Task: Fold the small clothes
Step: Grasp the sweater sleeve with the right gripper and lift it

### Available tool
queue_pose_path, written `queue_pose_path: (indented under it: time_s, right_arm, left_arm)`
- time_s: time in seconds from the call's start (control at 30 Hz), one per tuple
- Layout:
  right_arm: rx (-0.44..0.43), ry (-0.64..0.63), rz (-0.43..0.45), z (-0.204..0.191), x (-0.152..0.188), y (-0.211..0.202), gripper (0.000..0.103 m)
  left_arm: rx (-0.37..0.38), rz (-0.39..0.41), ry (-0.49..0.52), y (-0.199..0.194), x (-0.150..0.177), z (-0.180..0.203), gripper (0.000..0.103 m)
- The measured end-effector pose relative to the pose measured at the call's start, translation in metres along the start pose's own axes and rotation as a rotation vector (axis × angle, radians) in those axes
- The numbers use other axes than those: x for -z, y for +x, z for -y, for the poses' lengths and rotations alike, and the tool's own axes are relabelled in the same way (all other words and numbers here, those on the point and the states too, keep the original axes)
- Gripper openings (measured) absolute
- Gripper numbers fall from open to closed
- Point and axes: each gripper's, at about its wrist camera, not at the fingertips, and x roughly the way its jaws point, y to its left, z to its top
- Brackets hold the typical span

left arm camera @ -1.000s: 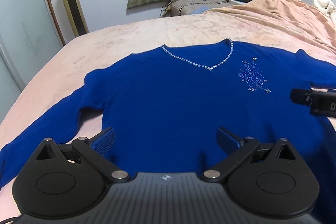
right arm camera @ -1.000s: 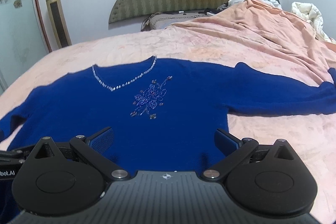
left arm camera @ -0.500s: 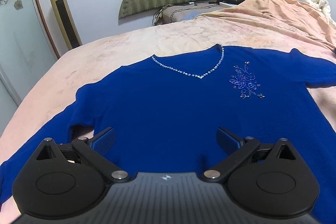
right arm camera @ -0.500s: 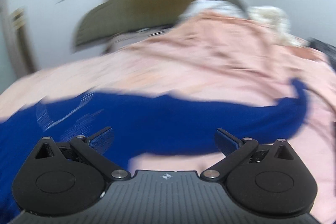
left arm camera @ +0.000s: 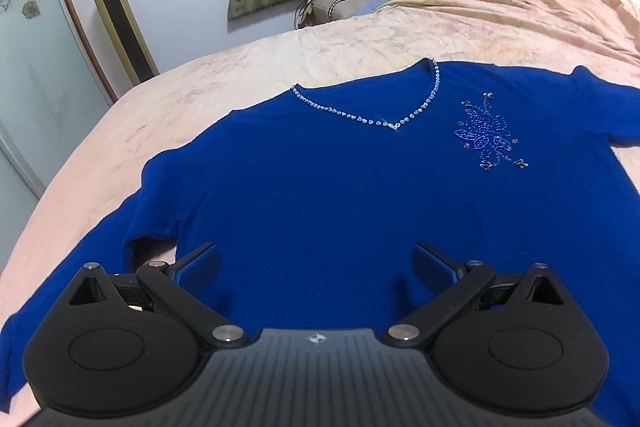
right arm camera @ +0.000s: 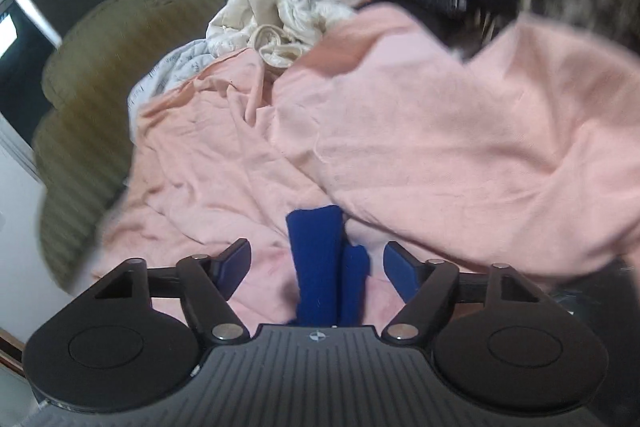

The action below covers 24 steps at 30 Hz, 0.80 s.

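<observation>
Now the right tongs (right arm camera: 316, 267), rolled and swung out to the sleeve end (right arm camera: 320, 263) on the bed (right arm camera: 440, 147), have just been closing around it, pads not yet touching. The left tongs (left arm camera: 316, 267) hover released over the flat blue sweater (left arm camera: 340, 195), slightly nearer.

The left gripper (left arm camera: 316, 267) hangs tilted downward over the lower body of the blue sweater (left arm camera: 340, 195), jaws spread wide, with nothing between its blue pads (left arm camera: 198, 267). The right gripper (right arm camera: 316, 267) sits at the end of the sweater's sleeve (right arm camera: 320, 259), tilted downward and rolled to one side. Its jaws have just been closing and stand partly closed around the sleeve cuff, the pads not yet pressing on it.
</observation>
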Motion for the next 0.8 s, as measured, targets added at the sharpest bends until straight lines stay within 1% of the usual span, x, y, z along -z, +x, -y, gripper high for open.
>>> queue_pose_path:
  time_s: [0.03,0.1,0.23,0.33,0.37,0.4,0.5,0.53,0.6,0.67,0.73,0.8]
  right_arm:
    - [-0.016,0.034,-0.009,0.004,0.001,0.005,0.062]
    - [-0.026,0.053,-0.017,0.009,0.001,0.013,0.058]
    - [-0.034,0.017,-0.017,0.0,-0.004,0.027,0.042]
    - [-0.008,-0.029,-0.005,-0.007,-0.006,0.027,0.026]
    - [-0.008,-0.04,-0.006,-0.008,-0.007,0.026,0.023]
    - [-0.004,-0.049,-0.008,-0.009,-0.008,0.026,0.017]
    - [0.017,-0.106,-0.021,-0.015,-0.012,0.027,0.017]
    - [0.046,-0.128,-0.03,-0.019,-0.014,0.029,0.02]
    - [0.088,-0.151,-0.018,-0.022,-0.016,0.032,0.021]
    - [0.077,-0.126,-0.014,-0.018,-0.017,0.032,0.022]
    - [0.031,-0.089,-0.031,-0.014,-0.018,0.035,0.022]
    - [0.013,-0.101,-0.026,-0.014,-0.015,0.033,0.022]
  left_arm:
    - [-0.004,-0.001,0.001,0.001,0.0,0.001,0.103]
    - [-0.01,-0.004,0.002,0.002,0.0,0.0,0.103]
    - [-0.015,-0.014,0.001,0.006,-0.001,0.0,0.103]
    - [-0.013,-0.02,0.001,0.006,0.001,0.0,0.103]
    - [-0.011,-0.02,0.001,0.006,0.001,0.0,0.103]
    - [-0.01,-0.019,-0.001,0.004,0.001,-0.001,0.103]
    - [-0.016,-0.014,-0.001,0.001,0.002,-0.003,0.103]
    - [-0.022,-0.013,-0.001,0.0,0.002,-0.003,0.103]
    - [-0.034,-0.011,-0.003,-0.002,0.002,-0.004,0.103]
    - [-0.042,-0.015,-0.011,-0.001,0.002,-0.008,0.103]
    - [-0.045,-0.021,-0.016,0.0,0.001,-0.009,0.103]
    - [-0.043,-0.025,-0.017,0.001,0.0,-0.009,0.103]
